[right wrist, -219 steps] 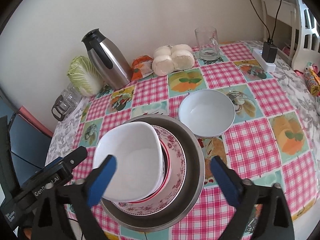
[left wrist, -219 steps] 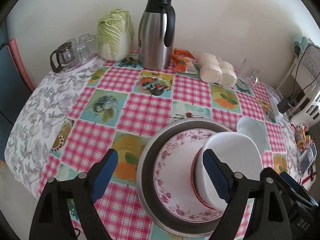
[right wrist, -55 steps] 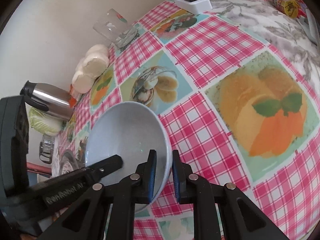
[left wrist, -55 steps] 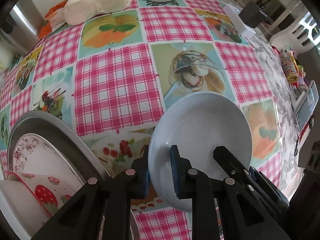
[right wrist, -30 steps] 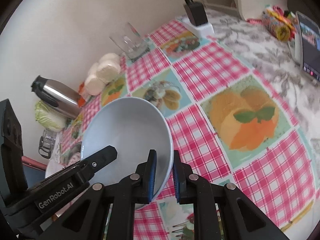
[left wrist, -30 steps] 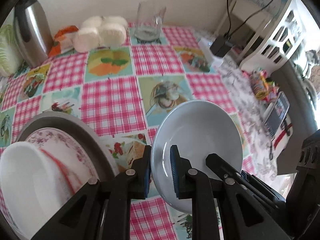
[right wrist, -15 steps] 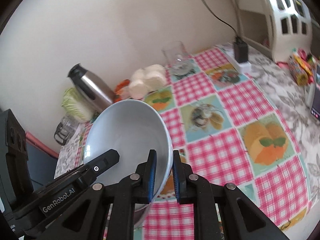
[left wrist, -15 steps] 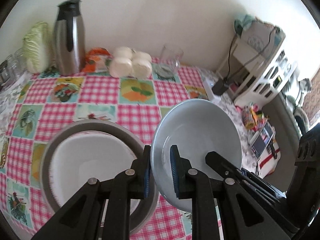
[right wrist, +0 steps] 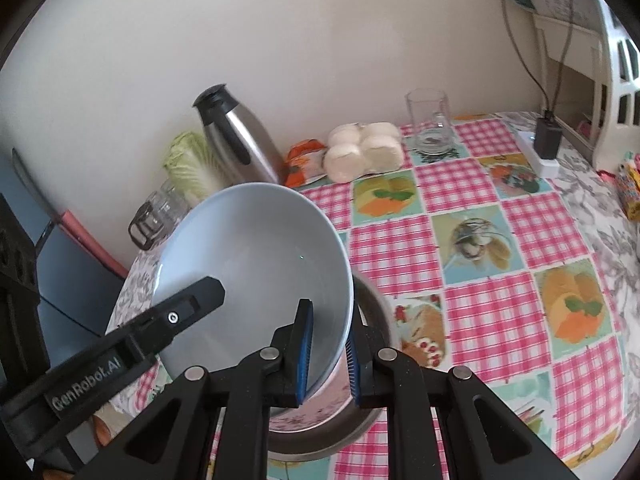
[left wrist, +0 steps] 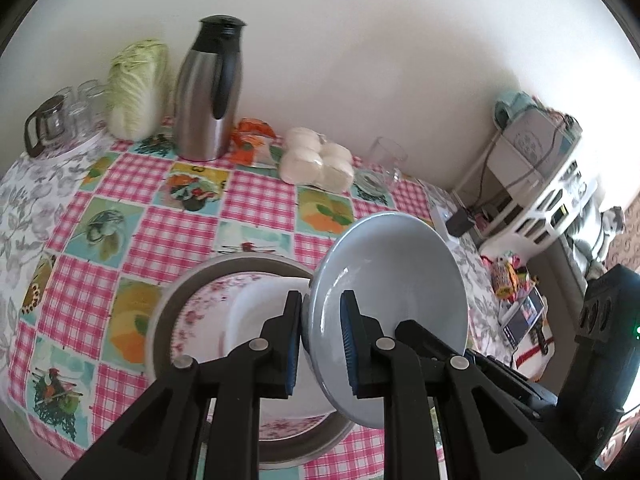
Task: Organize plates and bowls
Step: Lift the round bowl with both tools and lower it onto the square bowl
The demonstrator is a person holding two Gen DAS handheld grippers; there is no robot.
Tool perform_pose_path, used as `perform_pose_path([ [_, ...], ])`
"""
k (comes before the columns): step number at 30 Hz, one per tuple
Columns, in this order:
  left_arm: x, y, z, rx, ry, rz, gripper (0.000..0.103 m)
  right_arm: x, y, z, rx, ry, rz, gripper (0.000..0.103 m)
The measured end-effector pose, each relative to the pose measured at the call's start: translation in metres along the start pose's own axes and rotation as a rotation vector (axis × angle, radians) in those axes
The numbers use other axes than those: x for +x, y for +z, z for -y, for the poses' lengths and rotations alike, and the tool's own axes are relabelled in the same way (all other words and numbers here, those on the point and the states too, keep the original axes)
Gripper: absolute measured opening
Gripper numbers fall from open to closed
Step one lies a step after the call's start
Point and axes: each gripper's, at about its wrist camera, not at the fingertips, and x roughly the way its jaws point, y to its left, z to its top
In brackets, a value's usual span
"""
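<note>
Two claws pinch opposite rims of my pale blue round ceramic bowl (left wrist: 396, 280): left claw (left wrist: 320, 340), right claw (right wrist: 328, 354). It tilts, mouth facing me. Only the left view shows the white bowl (left wrist: 256, 316) beneath.

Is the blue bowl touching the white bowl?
Cannot tell. In the left wrist view the blue bowl overlaps the white bowl, hiding any gap.

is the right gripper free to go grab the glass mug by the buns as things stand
Probably not. The right gripper is shut on the rim of the pale blue bowl, as is the left gripper. The path to the glass mug looks open, but the bowl must be set down first.
</note>
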Motion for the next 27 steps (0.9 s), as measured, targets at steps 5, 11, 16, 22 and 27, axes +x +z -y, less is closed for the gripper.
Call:
perform_pose_path([
  [5,0.000,-0.003,-0.021,-0.048,-0.015,-0.011,0.019,0.007,-0.002,-0.017,-0.034,-0.002,-0.013,0.017],
  [11,0.010,-0.009,-0.037,-0.091,-0.012,-0.045,0.019,0.021,-0.009,-0.027,-0.061,-0.019,-0.056,0.017],
  [16,0.017,-0.014,-0.040,-0.101,-0.031,-0.073,0.019,0.030,-0.010,-0.027,-0.064,-0.051,-0.075,0.017],
  [22,0.020,-0.015,-0.042,-0.105,-0.031,-0.085,0.019,0.030,-0.010,-0.030,-0.079,-0.090,-0.071,0.019],
  [27,0.022,-0.014,-0.048,-0.125,-0.023,-0.090,0.019,0.037,-0.013,-0.034,-0.093,-0.103,-0.091,0.020],
])
